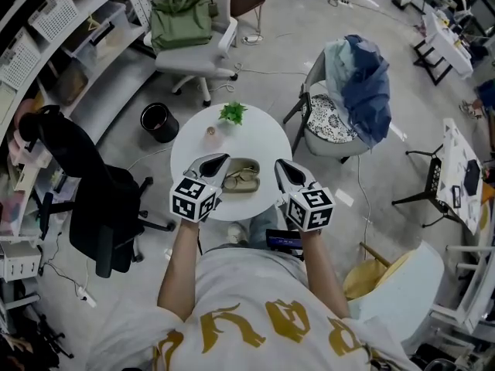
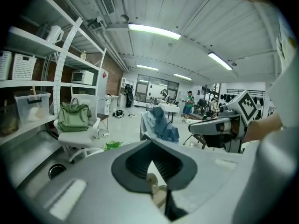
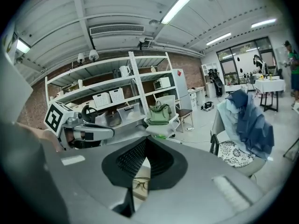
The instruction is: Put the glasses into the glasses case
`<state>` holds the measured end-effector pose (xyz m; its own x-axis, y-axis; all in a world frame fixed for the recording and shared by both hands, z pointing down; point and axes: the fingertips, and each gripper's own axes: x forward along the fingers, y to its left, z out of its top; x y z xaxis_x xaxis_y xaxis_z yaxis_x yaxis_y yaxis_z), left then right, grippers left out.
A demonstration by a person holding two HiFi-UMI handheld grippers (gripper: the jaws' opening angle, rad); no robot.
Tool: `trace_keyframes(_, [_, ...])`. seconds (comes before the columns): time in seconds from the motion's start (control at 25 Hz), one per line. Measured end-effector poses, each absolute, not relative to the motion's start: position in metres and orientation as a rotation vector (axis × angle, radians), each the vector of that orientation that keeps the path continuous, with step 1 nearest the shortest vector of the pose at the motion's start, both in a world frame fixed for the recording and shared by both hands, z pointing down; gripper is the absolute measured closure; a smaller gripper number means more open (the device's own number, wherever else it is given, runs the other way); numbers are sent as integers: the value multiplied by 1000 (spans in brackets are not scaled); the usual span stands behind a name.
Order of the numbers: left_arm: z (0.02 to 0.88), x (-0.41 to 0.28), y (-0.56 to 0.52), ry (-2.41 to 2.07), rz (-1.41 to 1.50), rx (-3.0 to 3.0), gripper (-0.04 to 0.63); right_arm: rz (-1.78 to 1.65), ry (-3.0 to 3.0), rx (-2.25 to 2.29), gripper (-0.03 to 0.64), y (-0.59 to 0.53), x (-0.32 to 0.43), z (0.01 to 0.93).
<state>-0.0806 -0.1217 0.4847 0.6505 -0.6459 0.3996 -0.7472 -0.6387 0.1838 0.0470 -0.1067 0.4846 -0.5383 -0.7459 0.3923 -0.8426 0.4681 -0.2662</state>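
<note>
Since both pairs of jaws are pressed together with nothing between them, no grasp is held at this moment. The left gripper (image 1: 221, 160) is poised over the near left edge of the round white worktop (image 1: 263, 134) and the right gripper (image 1: 281, 165) over its near right edge, with both tips aimed toward the middle. Between them the glasses case (image 1: 249, 163) is seen lying open. The glasses (image 1: 246, 181) are seen within its outline, apparently resting in or on the olive shell; whether they are fully seated cannot be told.

If the glasses are judged to be in place, only the closing of the case remains to be done. One pair of jaws would best be parted and the case steadied at its rim, while the case is folded shut by the other. The temples should first be checked for lying folded and below the rim, so that nothing is pinched. Pressure is better put on the shell than on the lenses.

Farther back on the worktop a small green plant (image 1: 232, 113) and a little cup (image 1: 209, 132) are set, well apart from the case, so the reach is not hindered by them. Around the worktop a white chair (image 1: 220, 56) bearing a green bag (image 1: 182, 18), a chair draped with a blue jacket (image 1: 360, 76), a black office chair (image 1: 85, 184) and a black bin (image 1: 158, 120) are placed; none is judged to be in the way.
</note>
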Motion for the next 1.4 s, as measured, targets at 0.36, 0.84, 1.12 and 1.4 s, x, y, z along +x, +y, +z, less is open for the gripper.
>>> trace_keyframes(0.36, [477, -75, -116, -1097, 396, 2558, 595, 605, -2510, 1348, 589, -101, 49, 479])
trace_keyframes(0.84, [483, -82, -113, -1130, 371, 2490, 595, 591, -2513, 1366, 591, -94, 54, 479])
trace_keyframes(1.12, [485, -80, -114, -1128, 375, 2492, 595, 598, -2507, 1374, 589, -95, 59, 479])
trace_keyframes(1.4, [489, -79, -118, -1113, 374, 2488, 595, 609, -2503, 1368, 591, -96, 60, 482])
